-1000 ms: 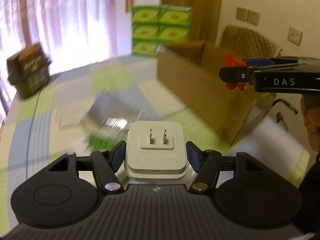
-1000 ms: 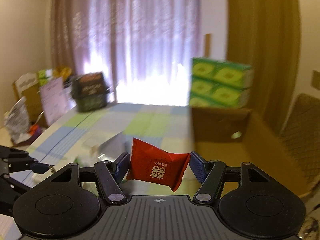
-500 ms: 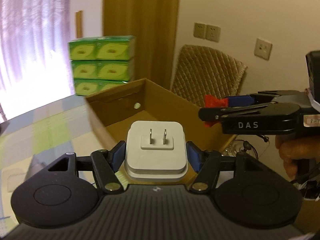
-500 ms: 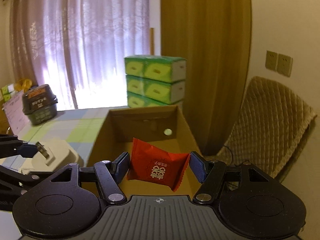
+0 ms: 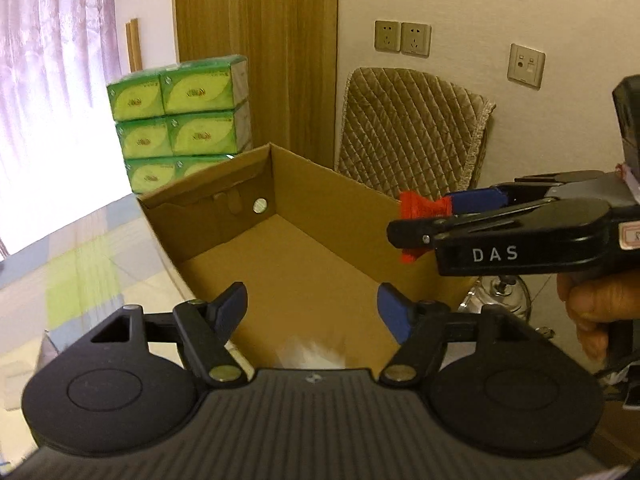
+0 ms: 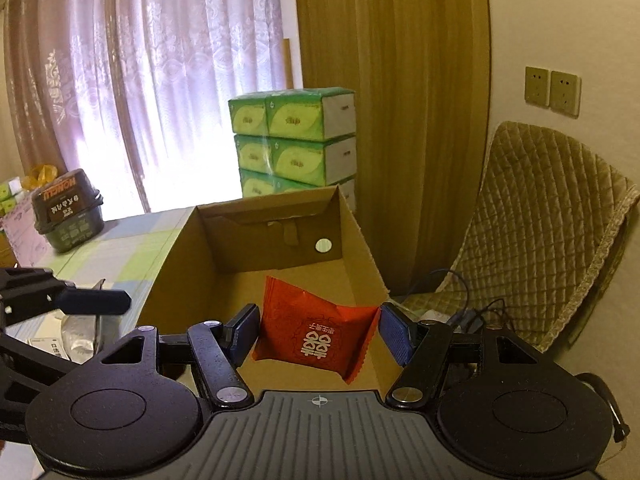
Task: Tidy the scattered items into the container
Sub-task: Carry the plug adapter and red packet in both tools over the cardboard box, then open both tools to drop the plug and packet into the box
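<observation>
Packet (image 6: 316, 334), red, crinkled, white-printed

Cardboard box (image 5: 320, 240): plain brown corrugated board, showing matt and unprinted inside. Red packet (image 6: 316, 332): smooth film wrapper, catching a faint sheen, with crimped serrated ends. Left gripper (image 5: 312, 304) and right gripper (image 6: 318, 328): matt black plastic bodies, ribbed on top, carrying shiny metal pivot pins and blue textured pads. Chair cover (image 6: 540, 220): quilted tan cloth. Tissue packs (image 5: 180, 112): wearing glossy green plastic wrap.
</observation>
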`<state>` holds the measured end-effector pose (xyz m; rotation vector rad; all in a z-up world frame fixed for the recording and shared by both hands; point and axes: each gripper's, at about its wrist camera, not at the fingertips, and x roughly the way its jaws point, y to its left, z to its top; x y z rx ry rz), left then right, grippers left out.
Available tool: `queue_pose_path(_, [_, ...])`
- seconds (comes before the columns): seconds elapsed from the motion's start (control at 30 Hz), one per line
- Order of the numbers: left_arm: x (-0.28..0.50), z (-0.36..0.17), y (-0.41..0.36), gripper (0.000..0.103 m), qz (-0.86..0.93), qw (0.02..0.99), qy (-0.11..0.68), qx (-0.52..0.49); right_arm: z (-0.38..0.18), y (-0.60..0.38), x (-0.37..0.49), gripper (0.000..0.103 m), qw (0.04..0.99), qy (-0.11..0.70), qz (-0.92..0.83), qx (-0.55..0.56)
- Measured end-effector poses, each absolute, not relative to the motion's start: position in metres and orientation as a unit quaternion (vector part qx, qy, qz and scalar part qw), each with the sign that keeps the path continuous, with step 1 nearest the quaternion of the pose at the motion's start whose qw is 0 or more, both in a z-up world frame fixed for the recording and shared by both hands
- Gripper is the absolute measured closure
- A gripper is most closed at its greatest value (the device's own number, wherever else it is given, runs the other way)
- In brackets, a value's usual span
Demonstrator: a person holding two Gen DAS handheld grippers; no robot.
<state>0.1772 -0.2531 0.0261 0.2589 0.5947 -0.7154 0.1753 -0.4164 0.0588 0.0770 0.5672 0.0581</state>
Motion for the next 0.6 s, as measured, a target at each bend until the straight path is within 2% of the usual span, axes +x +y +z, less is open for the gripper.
queue_pose_path(0.23, [0.165, 0.037, -0.224, 0.032, -0.326, 0.898, 0.271, 0.115, 0.053, -0.413, 0.18, 0.035, 0.956, 0.289, 0.036, 0.039])
queue_pose_path(0.37, [0.16, 0.038, -0.21, 0.026, -0.316, 0.903, 0.27, 0.108, 0.052, -0.407, 0.184, 0.035, 0.954, 0.294, 0.045, 0.038])
queue_pose_path(0.6, [0.161, 0.032, -0.192, 0.026, -0.302, 0.906, 0.279, 0.098, 0.054, -0.401, 0.189, 0.035, 0.955, 0.29, 0.06, 0.031])
